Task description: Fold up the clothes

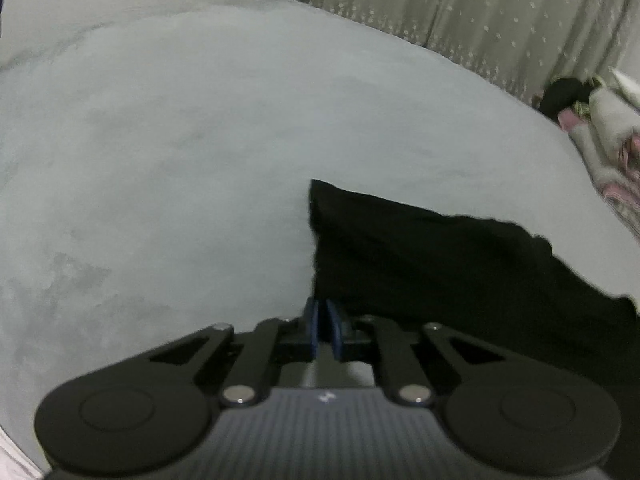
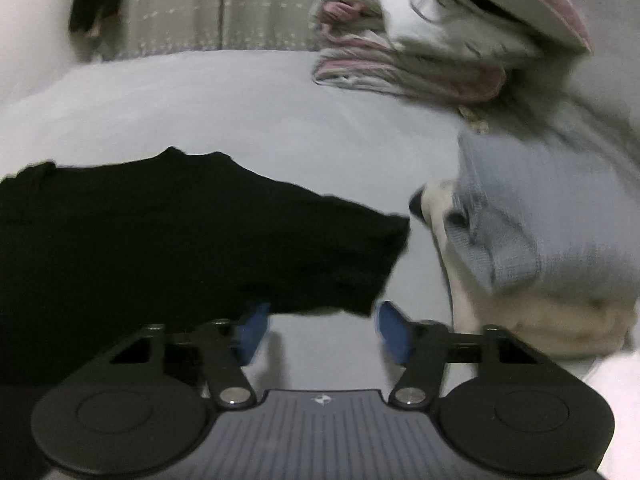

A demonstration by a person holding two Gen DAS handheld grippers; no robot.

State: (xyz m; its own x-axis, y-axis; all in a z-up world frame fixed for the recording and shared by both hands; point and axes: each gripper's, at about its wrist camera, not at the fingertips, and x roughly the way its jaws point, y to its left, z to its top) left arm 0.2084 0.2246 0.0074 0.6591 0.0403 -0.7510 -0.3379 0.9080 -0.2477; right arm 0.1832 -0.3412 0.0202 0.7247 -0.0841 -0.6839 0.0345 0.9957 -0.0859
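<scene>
A black garment (image 1: 440,264) lies flat on the pale grey bed (image 1: 180,160). In the left wrist view, its near left edge runs straight down into my left gripper (image 1: 322,320). The two blue pads are pressed almost together there, shut on that edge. In the right wrist view the same black garment (image 2: 180,240) spreads to the left and centre. My right gripper (image 2: 322,326) stands open, blue fingertips (image 2: 394,330) wide apart, just short of the garment's near right corner. Only bed sheet shows between them.
A blue-grey knit on a cream garment (image 2: 540,220) is piled to the right of my right gripper. Pink-and-white bedding (image 2: 400,60) is heaped further back. A patterned curtain (image 1: 500,20) hangs behind the bed, and a dark item (image 1: 564,96) sits near the bedding.
</scene>
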